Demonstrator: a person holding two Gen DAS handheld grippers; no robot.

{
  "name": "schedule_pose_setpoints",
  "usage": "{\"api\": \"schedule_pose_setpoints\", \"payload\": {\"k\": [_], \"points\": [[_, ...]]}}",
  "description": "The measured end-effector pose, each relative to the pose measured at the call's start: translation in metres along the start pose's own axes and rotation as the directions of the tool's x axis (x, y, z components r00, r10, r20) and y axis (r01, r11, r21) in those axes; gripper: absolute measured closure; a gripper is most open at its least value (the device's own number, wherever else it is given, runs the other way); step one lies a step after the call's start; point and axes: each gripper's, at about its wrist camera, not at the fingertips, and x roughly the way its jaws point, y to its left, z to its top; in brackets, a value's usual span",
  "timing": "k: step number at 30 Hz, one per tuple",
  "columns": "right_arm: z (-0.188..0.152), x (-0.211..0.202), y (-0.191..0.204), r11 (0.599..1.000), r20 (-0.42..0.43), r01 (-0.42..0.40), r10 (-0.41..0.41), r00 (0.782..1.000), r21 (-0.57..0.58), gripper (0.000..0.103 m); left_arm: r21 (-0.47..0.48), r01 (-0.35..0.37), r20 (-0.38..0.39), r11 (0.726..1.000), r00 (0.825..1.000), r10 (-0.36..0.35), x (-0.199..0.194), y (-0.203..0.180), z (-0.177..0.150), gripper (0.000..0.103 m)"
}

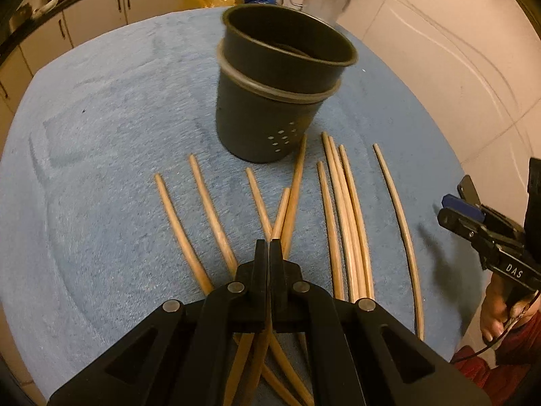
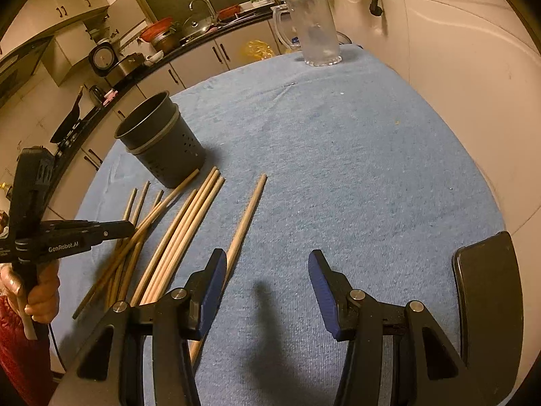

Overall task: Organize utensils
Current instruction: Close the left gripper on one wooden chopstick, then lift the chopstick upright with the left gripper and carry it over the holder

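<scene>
Wooden chopsticks beneath closed left gripper

Each gripper is a black plastic linkage assembly with round silver pivot pins at the joints and triangular cut-outs in the outer arms. The left gripper has narrow black fingers and carries white "GenRobot.AI" lettering on its side in the right wrist view. The right gripper has blue pads on the inner finger faces, white "DAS" lettering on its body, and a thin dark cable below the handle. The hands show bare skin, with dark red quilted sleeves at the wrists.
</scene>
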Motion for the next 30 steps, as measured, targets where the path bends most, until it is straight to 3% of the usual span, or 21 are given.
{"api": "schedule_pose_setpoints", "payload": {"k": [17, 20, 25, 30], "points": [[0.002, 0.005, -0.005, 1.000, -0.007, 0.001, 0.000, 1.000, 0.007, 0.049, 0.099, -0.054, -0.027, 0.994, 0.998, 0.057, 0.013, -0.012, -0.003, 0.097], [0.002, 0.006, -0.005, 1.000, -0.014, 0.006, -0.005, 1.000, 0.010, 0.049, 0.085, -0.051, -0.029, 0.995, 0.998, 0.053, 0.014, -0.014, 0.000, 0.097], [0.012, 0.012, -0.004, 1.000, -0.051, -0.006, 0.007, 0.999, 0.030, 0.049, 0.034, -0.105, 0.009, 0.994, 0.995, 0.104, 0.018, -0.021, 0.000, 0.097], [0.030, 0.029, 0.002, 1.000, -0.103, 0.014, -0.011, 0.995, 0.027, 0.049, -0.071, -0.066, 0.088, 0.995, 0.993, 0.072, 0.005, -0.004, -0.003, 0.097]]}}
